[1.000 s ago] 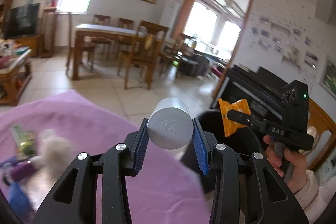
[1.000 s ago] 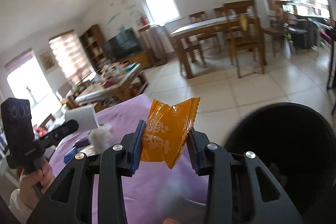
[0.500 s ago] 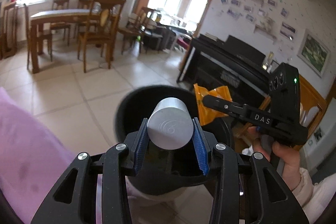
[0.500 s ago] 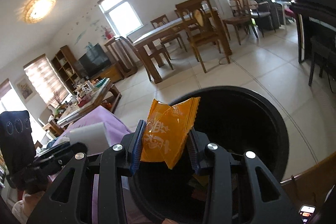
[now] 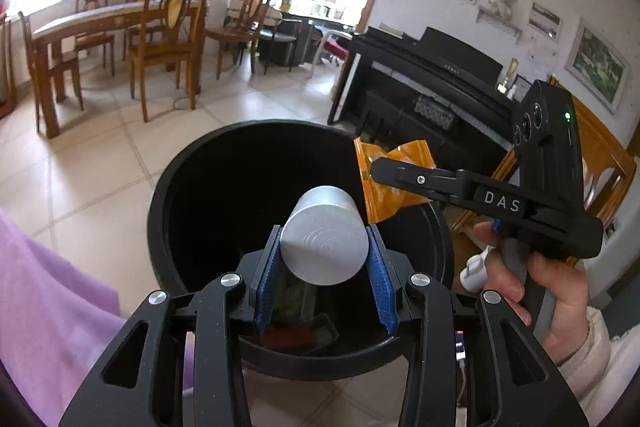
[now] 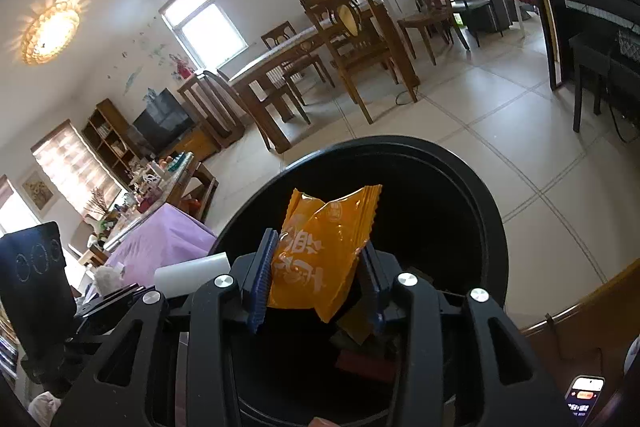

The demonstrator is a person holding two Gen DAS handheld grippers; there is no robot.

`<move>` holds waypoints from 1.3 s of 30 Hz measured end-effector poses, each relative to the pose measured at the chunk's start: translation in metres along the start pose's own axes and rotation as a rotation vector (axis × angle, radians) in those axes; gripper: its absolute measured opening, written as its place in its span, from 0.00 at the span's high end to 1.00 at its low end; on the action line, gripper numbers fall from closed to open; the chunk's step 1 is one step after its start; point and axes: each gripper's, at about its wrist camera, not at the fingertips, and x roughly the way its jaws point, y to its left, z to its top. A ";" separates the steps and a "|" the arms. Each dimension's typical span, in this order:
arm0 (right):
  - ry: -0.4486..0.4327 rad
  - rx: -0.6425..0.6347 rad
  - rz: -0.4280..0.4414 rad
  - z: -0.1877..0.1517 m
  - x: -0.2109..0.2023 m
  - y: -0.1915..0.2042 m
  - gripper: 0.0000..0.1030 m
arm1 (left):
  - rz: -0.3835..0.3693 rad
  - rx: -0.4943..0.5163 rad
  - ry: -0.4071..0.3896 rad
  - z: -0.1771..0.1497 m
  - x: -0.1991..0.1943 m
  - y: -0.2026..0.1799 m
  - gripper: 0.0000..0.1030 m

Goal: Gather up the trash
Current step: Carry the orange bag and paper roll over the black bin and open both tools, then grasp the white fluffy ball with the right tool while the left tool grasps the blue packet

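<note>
left tool (image 5: 324, 267) is clamped on a silver cylinder (image 5: 325, 235), held over the mouth of the black trash bin (image 5: 168, 187) so it can drop in. right tool (image 6: 316, 283), just to its right, has jaws opening around an orange snack wrapper (image 6: 320, 251) above the same bin. wrappers already lie at the bottom. nothing blocks either drop; purple-covered desk (image 5: 48, 291) sits left, dining chairs (image 5: 168, 39) beyond.

Bright window glare, fisheye-warped edges

wooden dining table (image 5: 96, 21); black piano (image 5: 432, 75); purple cloth (image 5: 44, 291); television (image 6: 162, 121)
</note>
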 end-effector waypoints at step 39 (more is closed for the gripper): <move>0.239 -0.308 0.204 -0.063 0.092 0.237 0.31 | 0.574 -0.324 -0.176 -0.144 -0.329 0.205 0.20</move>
